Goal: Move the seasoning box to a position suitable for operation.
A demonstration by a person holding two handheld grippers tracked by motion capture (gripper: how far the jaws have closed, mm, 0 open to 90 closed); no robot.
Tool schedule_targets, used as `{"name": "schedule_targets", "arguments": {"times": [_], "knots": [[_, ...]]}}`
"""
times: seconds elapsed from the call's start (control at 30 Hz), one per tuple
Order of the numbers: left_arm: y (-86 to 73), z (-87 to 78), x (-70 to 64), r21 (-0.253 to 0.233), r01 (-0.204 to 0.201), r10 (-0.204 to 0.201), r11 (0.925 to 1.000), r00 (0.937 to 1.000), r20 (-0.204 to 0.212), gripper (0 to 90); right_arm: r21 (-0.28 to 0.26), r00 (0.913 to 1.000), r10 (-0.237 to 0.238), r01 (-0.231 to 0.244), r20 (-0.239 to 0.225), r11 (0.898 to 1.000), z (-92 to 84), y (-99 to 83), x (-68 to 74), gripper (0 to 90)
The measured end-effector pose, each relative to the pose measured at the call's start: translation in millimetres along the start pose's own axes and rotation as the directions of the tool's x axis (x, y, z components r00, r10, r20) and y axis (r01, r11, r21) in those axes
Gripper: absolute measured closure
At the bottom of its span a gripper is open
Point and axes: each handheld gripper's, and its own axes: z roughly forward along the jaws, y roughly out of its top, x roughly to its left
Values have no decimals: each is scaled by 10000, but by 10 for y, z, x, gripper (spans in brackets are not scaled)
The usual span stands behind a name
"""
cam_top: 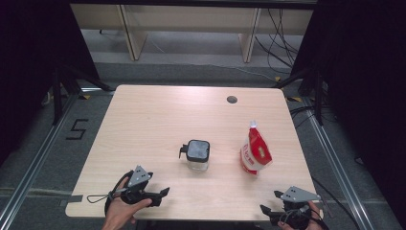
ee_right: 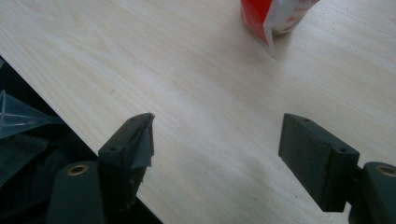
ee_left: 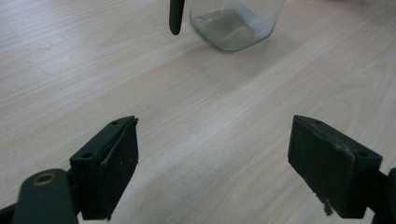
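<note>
— Overhead, what lies on the wooden table [cam_top: 143, 124], left to right?

— Nearest the front-left edge, the left gripper [cam_top: 162, 193] in a person's hand [cam_top: 125, 211], aimed toward the middle. Then a square glass jar [cam_top: 197, 155] with a dark lid and a black handle, standing mid-table. Right of it, well apart, a red-and-white pouch [cam_top: 255, 152] stands upright, its spout on top. At the front-right corner, the right gripper [cam_top: 271, 202].

— And the gripper cameras?

— The left gripper view looks between its own jaws, spread wide with bare tabletop [ee_left: 196, 116] between them and nothing held; ahead, the clear base of the glass jar [ee_left: 233, 23] and the tip of its black handle [ee_left: 175, 18], detail the high view blurs. The right gripper view has jaws equally wide and empty, above the table's edge, with the pouch's [ee_right: 275, 16] red bottom ahead.

— The pouch's spout?

— Seen from the high view alone.
</note>
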Motion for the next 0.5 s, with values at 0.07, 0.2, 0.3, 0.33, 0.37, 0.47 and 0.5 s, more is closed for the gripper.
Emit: {"name": "schedule_targets", "arguments": {"times": [0.07, 0.2, 0.3, 0.33, 0.37, 0.47, 0.5], "knots": [[-11, -7, 3, 34, -51, 51, 10000, 10000, 16, 152, 85, 9999, 112, -112, -74, 9999, 13, -10, -9, 272], [5, -26, 22, -82, -58, 57, 10000, 9999, -105, 149, 31, 10000, -83, 83, 49, 10000, 5, -17, -27, 273], [-8, -6, 21, -226, 87, -91, 9997, 9998, -180, 148, -44, 9995, -241, 242, 187, 9997, -3, -13, -31, 273], [-4, -15, 31, -140, -16, 12, 9999, 9996, -271, 148, -33, 9999, -17, 17, 109, 10000, -6, -8, -15, 273], [-4, -15, 31, -140, -16, 12, 9999, 9996, -271, 148, -33, 9999, -17, 17, 109, 10000, -6, -8, -15, 273], [6, -30, 45, -99, -95, 92, 9999, 9996, -264, 155, 44, 9995, 310, -310, -31, 9995, -12, -7, 11, 274], [2, -30, 46, -61, -97, 95, 9999, 9996, -276, 155, -101, 9998, 172, -171, 56, 9998, -9, -6, 9, 276]]}}
